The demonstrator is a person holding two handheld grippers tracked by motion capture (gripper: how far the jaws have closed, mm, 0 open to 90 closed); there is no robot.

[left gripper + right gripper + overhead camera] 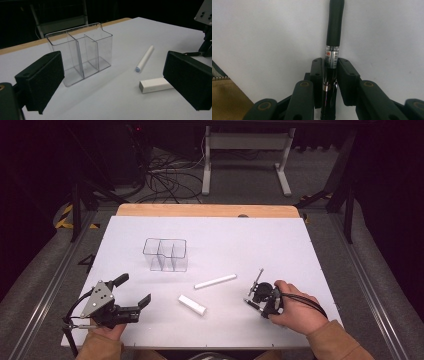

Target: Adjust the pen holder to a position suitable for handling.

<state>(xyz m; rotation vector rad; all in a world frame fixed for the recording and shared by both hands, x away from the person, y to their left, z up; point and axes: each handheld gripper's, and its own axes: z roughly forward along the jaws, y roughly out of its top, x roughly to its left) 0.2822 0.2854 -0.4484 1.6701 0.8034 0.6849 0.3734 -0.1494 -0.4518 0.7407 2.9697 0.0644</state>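
A black pen (334,37) is clamped between the jaws of the right gripper (330,65), which is held in the person's right hand (295,312) near the front right part of the white table (280,240). In the right gripper view the pen runs straight up between the two black jaws, with its dark rubber grip section extending past the jaw tips over the white surface and a silver printed band level with the tips. Both pads are pressed against the barrel. In the high view the pen (258,281) is seen as a thin dark rod pointing away from the hand, low over the table.

The left gripper (131,296) is held near the front left corner, with its jaws spread wide and nothing between them. In the left gripper view a clear plastic organiser (81,51) with three compartments is seen standing upright on the table, empty. To its right a white marker (145,58) is laid flat, and a white rectangular eraser (155,85) is laid nearer the front, apart from the marker. Both are set between the organiser and the right gripper.
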